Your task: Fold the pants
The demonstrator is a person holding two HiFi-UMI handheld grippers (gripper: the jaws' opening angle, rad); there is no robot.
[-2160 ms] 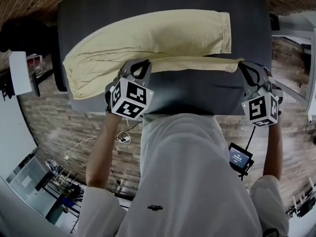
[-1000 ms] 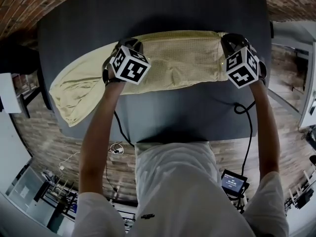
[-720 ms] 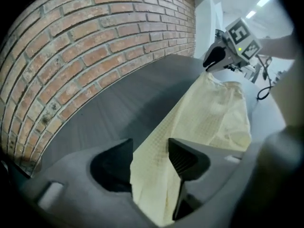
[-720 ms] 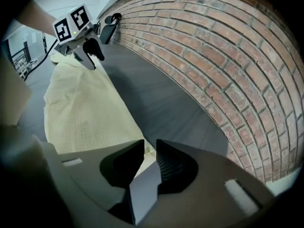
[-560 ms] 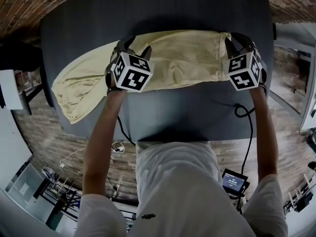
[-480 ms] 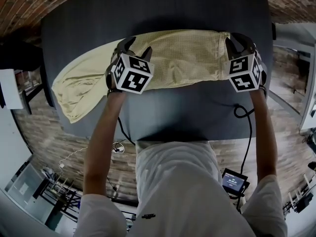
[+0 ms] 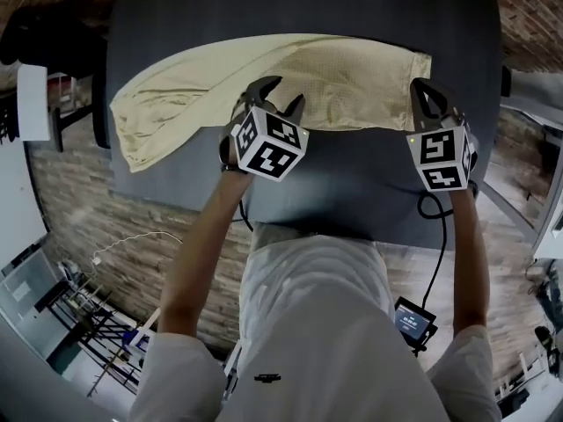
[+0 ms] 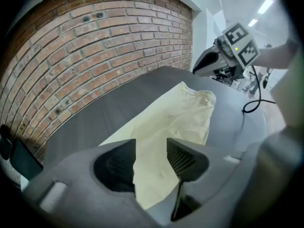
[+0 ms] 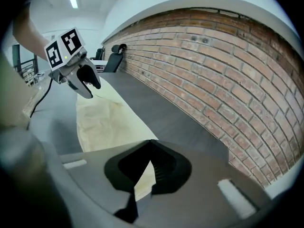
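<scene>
While both tools are held over the table, the pale yellow pants are seen lying flat on its dark top. They are folded lengthwise into one long band that is spread across the table's far half. The waistband end is laid toward the table's right side, and the leg ends are laid toward its left edge, where the cloth is loosely bunched. The left hand-held gripper is held over the table's middle, above the near edge of the band. In the left gripper view its jaws are shown well apart, having just been eased slightly inward from their widest. Nothing is caught between the pads, and the cloth is seen only past them, down on the table. The right hand-held gripper is held over the table's right part, beside the near corner of the waistband. In the right gripper view its jaws have just been closed and are shown meeting tip to tip. Nothing is seen pinched at the tips, though a sliver of pale cloth is visible through the gap behind them and appears to lie on the table below. A black cable is looped at the table's near right edge, and a brick wall is seen running along the table's far side.
</scene>
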